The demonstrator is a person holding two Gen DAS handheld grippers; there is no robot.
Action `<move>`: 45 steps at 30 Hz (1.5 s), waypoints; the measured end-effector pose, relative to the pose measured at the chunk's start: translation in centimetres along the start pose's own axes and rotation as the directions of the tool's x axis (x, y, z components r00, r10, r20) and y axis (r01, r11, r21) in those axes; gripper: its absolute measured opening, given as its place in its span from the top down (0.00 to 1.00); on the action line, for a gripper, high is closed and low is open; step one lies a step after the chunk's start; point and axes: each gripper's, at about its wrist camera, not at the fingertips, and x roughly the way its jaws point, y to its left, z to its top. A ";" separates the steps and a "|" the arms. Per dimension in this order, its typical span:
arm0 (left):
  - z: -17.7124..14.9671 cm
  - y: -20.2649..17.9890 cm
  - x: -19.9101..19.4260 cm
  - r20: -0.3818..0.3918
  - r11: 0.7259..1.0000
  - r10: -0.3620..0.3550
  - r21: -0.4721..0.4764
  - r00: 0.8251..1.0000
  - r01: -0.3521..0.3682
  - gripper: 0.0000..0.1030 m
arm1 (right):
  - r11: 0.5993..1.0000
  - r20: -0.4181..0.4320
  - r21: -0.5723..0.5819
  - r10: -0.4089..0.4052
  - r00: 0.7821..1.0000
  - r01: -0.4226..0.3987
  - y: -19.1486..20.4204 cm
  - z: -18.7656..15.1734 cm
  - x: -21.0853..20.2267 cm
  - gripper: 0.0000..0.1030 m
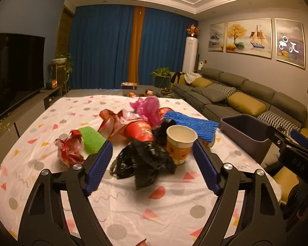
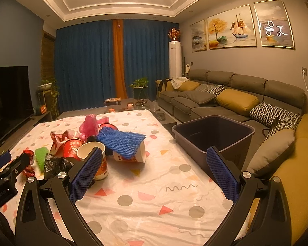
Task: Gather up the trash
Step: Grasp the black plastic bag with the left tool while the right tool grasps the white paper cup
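Note:
A pile of trash lies on the patterned tablecloth (image 1: 133, 205). A crumpled black plastic bag (image 1: 141, 162) lies between the fingers of my open left gripper (image 1: 152, 151). An upright orange paper cup (image 1: 180, 143) stands just beyond it. Behind are a red cup (image 1: 139, 131), blue foam netting (image 1: 193, 123), a pink bag (image 1: 149, 108), green netting (image 1: 91, 141) and a red wrapper (image 1: 69, 151). My right gripper (image 2: 154, 164) is open and empty over the cloth, to the right of the pile. The paper cup (image 2: 96, 157) is by its left finger. The blue netting (image 2: 121, 141) covers a tipped cup.
A dark grey bin (image 2: 213, 135) stands at the table's right edge, also in the left wrist view (image 1: 244, 131). A sofa (image 2: 236, 102) with cushions runs along the right wall. A television (image 1: 12, 69) stands to the left. Blue curtains hang at the back.

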 end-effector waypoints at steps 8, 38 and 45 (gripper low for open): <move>-1.3 2.6 2.2 -0.064 0.999 -0.013 -0.033 0.998 0.010 0.33 | 0.997 -0.030 -0.016 0.076 0.997 -0.077 1.8 -0.9 2.0 0.05; -1.6 3.8 8.0 -0.173 0.974 -0.202 -0.141 0.964 0.178 1.00 | 0.967 -0.197 -0.022 0.243 0.950 -0.252 6.3 -1.6 9.8 0.76; 0.8 5.3 4.7 -0.050 0.965 -0.206 -0.179 0.977 0.194 1.00 | 0.959 -0.224 0.033 0.281 0.933 -0.281 7.3 -0.7 12.4 0.72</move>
